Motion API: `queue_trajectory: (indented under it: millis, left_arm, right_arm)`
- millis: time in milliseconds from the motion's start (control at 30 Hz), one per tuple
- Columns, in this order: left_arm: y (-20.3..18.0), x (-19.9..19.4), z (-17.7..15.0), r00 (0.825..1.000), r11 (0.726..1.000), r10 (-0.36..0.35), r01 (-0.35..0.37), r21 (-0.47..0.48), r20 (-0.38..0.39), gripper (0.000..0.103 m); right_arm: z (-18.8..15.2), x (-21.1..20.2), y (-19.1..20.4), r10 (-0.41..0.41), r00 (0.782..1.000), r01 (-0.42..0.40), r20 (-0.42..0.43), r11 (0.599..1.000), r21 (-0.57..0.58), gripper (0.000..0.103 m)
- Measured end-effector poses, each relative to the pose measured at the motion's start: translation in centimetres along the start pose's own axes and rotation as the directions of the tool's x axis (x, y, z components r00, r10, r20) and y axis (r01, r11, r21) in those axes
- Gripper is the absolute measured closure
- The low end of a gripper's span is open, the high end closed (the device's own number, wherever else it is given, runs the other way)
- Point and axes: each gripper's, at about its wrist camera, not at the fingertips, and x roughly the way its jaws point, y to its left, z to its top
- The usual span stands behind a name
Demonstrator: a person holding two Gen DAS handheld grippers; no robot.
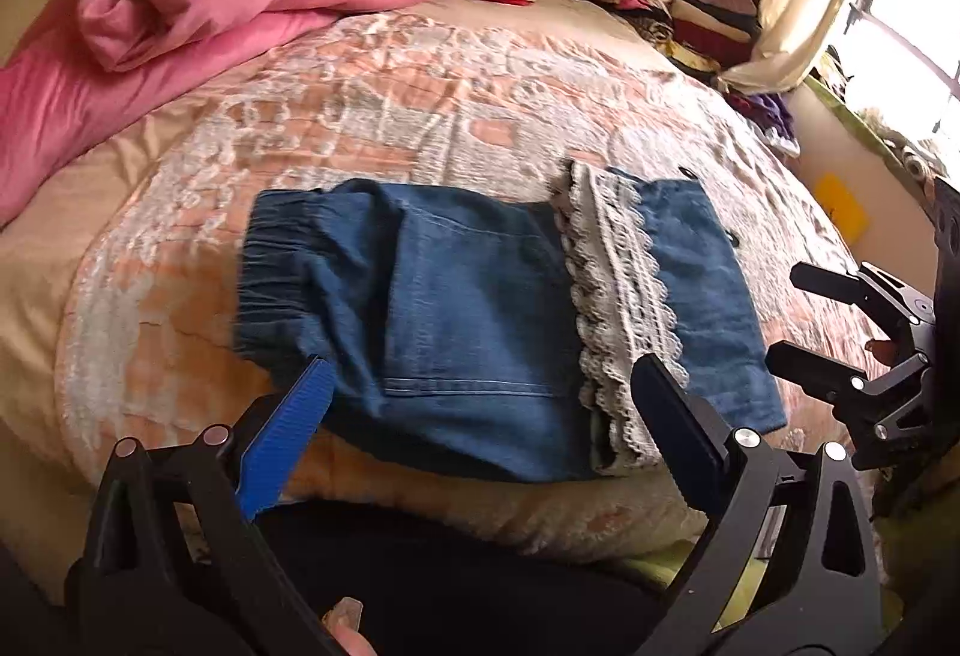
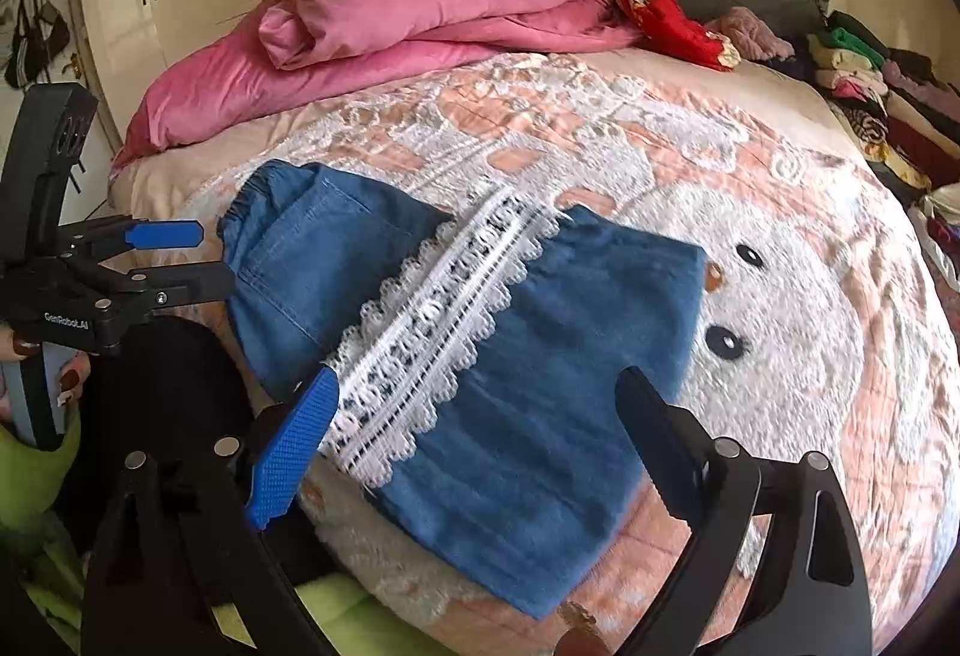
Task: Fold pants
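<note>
Left wrist: folded denim pants (image 1: 468,308), scalloped lace band (image 1: 618,296), quilted bedspread (image 1: 420,104).

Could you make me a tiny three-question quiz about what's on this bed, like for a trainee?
1. True or false: the left tool is clamped on the denim pants.
2. What crosses the folded pants as a pale band? A) a leather belt B) a white lace trim C) a red ribbon
3. Fill in: the heap at the head of the bed is a ____ duvet.

Key:
1. False. Its fingers stand wide apart with no cloth pinched; the right tool is open too, and the pants lie folded on the bed.
2. B
3. pink
</note>
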Motion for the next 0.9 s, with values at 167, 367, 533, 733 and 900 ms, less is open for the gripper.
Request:
queue_trajectory:
  millis: [167,367,533,733,900]
  left_arm:
    - [1.7,-0.2,0.0,1.0,0.999,0.011,-0.011,-0.041,0.009,0.01]
    - [4.1,-0.1,-0.1,0.999,0.995,0.033,-0.032,-0.099,0.008,0.01]
    - [6.0,0.5,-0.3,0.999,0.988,0.035,-0.035,-0.153,-0.005,0.01]
    - [7.5,1.5,-0.7,0.999,0.979,0.034,-0.038,-0.2,-0.028,0.01]
    - [8.2,2.3,-0.9,0.999,0.975,0.011,-0.02,-0.22,-0.041,0.012]
  right_arm:
    - [1.3,0.7,1.0,0.012,1.0,-0.012,0.005,0.999,-0.032,0.01]
    - [3.4,1.8,1.8,0.031,0.999,-0.029,0.023,0.998,-0.062,0.01]
    - [5.4,3.0,2.4,0.052,0.998,-0.049,0.027,0.995,-0.086,0.01]
    - [8.1,5.2,3.5,0.106,0.994,-0.104,0.012,0.988,-0.113,0.01]
    - [10.2,7.6,5.0,0.147,0.989,-0.149,-0.022,0.976,-0.156,0.01]
